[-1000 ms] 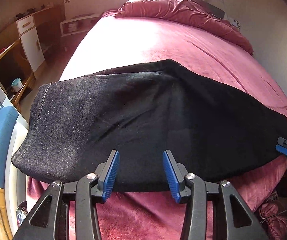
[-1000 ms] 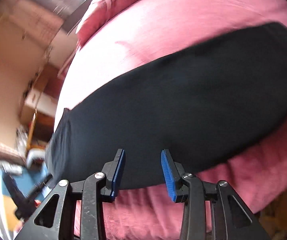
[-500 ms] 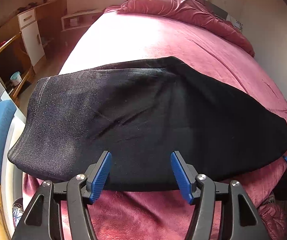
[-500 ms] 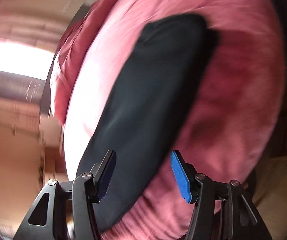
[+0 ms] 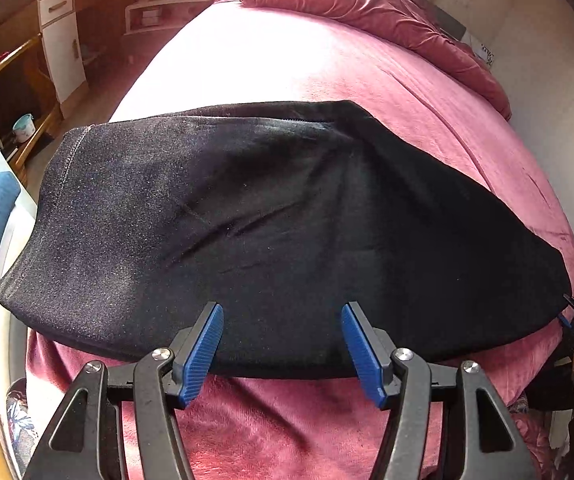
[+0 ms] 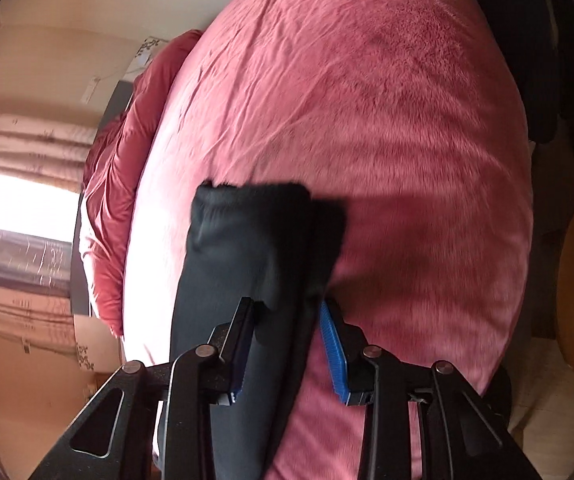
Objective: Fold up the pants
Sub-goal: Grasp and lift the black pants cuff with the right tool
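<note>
Black pants (image 5: 271, 220) lie flat across the near part of the bed (image 5: 287, 60), already doubled leg on leg by the look of it, hem end hanging toward the bed's left edge, other end out at the right edge. Left gripper (image 5: 283, 340) hovers over the near long edge of the cloth, fingers (image 5: 201, 352) spread wide, nothing between them, not touching fabric as far as I can tell. Right gripper (image 6: 287, 344) is at the far right end of the pants (image 6: 247, 260), rolled on its side; its jaws are closing with the end of the cloth between them. The blue pad on one side is visible and looks just at the fabric, the other is hidden behind the fold, so full pinch not confirmed. Step in hand, my read: grab that end and carry it over toward the hem to halve the length. To do it well: get both layers in the bite, not just the top one, and grip a bit in from the edge so it doesn't slip. Left should pin or pinch the near edge about mid-length to set the crease line. Lift low, keep the cloth taut, lay edges flush. Risk: plush bed cover drags the bottom layer and skews the fold.
</note>
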{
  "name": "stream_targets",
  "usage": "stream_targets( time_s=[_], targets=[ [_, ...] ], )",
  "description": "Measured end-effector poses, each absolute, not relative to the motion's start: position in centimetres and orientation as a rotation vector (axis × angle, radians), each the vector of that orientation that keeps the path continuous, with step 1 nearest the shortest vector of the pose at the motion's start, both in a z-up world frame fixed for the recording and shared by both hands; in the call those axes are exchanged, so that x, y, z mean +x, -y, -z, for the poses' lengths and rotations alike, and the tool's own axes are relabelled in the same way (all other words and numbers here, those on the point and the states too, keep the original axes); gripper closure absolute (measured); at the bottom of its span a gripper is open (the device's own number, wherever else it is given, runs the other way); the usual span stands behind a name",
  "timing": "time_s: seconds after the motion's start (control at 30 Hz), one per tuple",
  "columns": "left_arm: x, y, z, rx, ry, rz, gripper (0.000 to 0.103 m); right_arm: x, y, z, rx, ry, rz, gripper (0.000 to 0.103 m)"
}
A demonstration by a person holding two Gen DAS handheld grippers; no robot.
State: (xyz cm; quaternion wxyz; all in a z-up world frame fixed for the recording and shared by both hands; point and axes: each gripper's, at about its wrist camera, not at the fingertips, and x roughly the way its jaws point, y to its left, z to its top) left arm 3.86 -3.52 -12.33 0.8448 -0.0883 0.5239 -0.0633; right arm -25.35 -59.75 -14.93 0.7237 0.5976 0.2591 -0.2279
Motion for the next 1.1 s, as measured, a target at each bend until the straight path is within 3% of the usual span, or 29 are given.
stream_targets(
  time_s=[0.07,0.3,0.73,0.87,1.1],
  targets=[
    [4.1,3.8,12.2,-0.192,-1.105,0.153,0.040,-24.7,60.2,15.1,1.319,-0.572,0.510,0.068],
    [5.0,5.2,11.7,-0.160,-1.089,0.174,0.040,-23.0,60.1,13.1,1.228,-0.604,0.511,0.085],
    [7.1,6.5,12.3,-0.270,-1.175,0.268,0.043,-16.1,49.2,1.1,0.788,-0.631,0.102,0.087],
    [7.6,7.0,12.1,-0.321,-1.192,0.347,0.048,-13.7,43.3,0.1,0.655,-0.695,0.000,0.087],
    [8.5,7.4,11.2,-0.443,-1.173,0.460,0.049,-9.9,32.8,1.9,0.453,-0.842,-0.157,0.087]
  ],
)
